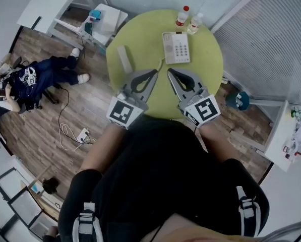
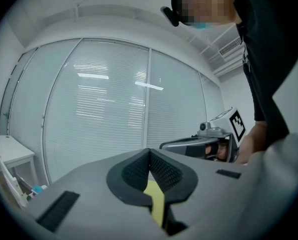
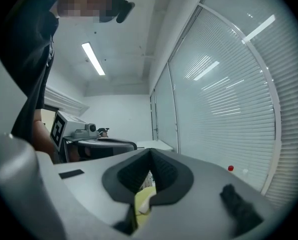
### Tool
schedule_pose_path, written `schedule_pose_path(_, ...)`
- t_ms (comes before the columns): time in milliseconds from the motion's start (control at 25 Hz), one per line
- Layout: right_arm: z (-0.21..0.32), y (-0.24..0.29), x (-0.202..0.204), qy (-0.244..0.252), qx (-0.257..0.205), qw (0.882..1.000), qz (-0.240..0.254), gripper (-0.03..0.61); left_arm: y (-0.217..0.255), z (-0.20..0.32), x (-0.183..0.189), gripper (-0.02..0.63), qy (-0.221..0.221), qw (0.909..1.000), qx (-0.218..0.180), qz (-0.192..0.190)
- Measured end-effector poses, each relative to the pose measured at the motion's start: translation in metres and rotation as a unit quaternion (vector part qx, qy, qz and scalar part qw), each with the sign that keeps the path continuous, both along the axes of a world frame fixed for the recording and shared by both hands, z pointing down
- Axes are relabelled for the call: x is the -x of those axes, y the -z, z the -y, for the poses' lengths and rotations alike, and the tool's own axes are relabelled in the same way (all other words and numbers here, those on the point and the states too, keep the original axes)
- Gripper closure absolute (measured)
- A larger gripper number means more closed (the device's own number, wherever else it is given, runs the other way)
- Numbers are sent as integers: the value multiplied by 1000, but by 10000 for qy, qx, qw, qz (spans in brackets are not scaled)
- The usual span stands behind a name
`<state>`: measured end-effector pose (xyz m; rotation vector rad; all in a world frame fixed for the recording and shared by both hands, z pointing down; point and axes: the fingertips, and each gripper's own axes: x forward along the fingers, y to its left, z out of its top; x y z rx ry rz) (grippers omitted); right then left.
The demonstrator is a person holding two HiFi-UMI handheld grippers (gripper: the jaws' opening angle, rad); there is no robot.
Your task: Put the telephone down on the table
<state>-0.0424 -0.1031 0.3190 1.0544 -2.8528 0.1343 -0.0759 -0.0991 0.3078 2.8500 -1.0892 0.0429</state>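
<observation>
The telephone (image 1: 176, 48) is lying flat near the desk's (image 1: 205, 69) far edge, seemingly set down. The left tongs (image 1: 153, 74) and right tongs (image 1: 171, 72) are hovering over the near edge, both pinched together and empty, probably because the job is finished.

Table (image 1: 140, 37): plain yellow-green; telephone (image 1: 176, 47): off-white with pale grey keys; handset (image 1: 125, 58): seemingly light grey, though small in the head view. Left gripper (image 1: 155, 72) and right gripper (image 1: 170, 71): grey bodies, black cross-hatched pads, cubes with black-and-white square markers. Bottle (image 1: 182, 15): clear, red cap; floor (image 1: 64, 105): brown wood grain.
</observation>
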Motion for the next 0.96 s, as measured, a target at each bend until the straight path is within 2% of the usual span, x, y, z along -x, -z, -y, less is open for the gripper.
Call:
schedule_pose_path(280,-1,3,-9,-16,-65,10000,30,561,7,0,-12,607,-13,9998,-209,-28)
schedule_pose_path(480,1,6,-11,17,-114,9999,19,561,3,0,-10,607,42,10000,19,-46)
schedule_pose_path(840,-1,5,-8,96,-104,9999,-44,561,0,-1,-8,607,38,9999,118,27)
schedule_pose_path(960,-3,5,-8,110,-165,9997,-115,561,4,-1,-9,607,33,10000,27,-46)
